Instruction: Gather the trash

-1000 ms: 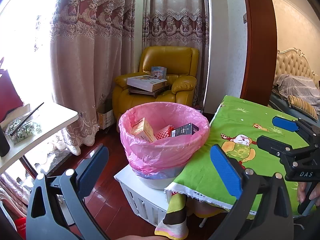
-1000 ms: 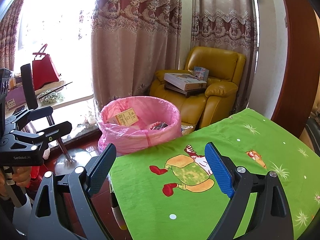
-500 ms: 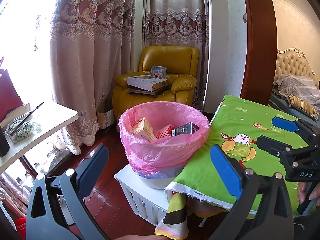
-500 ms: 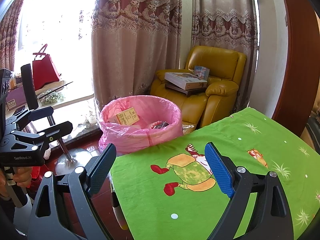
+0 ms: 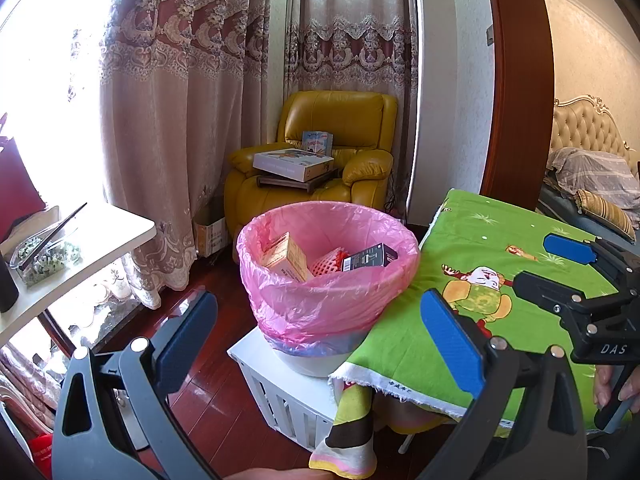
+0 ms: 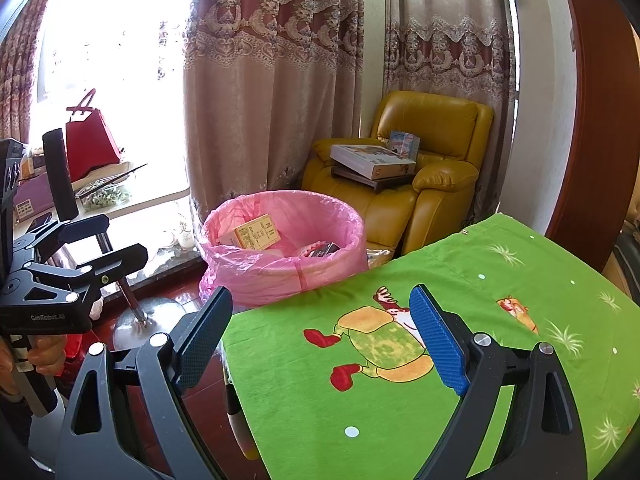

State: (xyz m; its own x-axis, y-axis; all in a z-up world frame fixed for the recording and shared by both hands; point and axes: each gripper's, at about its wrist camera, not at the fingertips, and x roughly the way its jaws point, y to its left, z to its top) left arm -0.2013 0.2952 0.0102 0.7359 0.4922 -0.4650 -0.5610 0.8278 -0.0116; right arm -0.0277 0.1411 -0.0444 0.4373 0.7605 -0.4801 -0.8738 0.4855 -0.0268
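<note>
Both tongs, left tongs (image 5: 316, 332) and right tongs (image 6: 320, 336), are hanging wide open and holding nothing. Three pieces of trash (image 5: 286, 256) are already lying inside the pink-lined bin (image 5: 320, 308), which is sitting just beside the green-clothed counter (image 6: 500, 280), probably for short drops.

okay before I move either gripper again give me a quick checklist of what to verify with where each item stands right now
1. Left gripper open and holding nothing: ok.
2. Right gripper open and holding nothing: ok.
3. Pink-lined bin upright with its mouth open: ok.
4. Room left in the bin: ok; the tan box, red mesh and black box lie below the rim.
5. Trash left on the green cloth: none in either view, though its far end is out of frame, so cannot tell.
6. Trash on the floor: none in view, mostly hidden, cannot tell.
</note>
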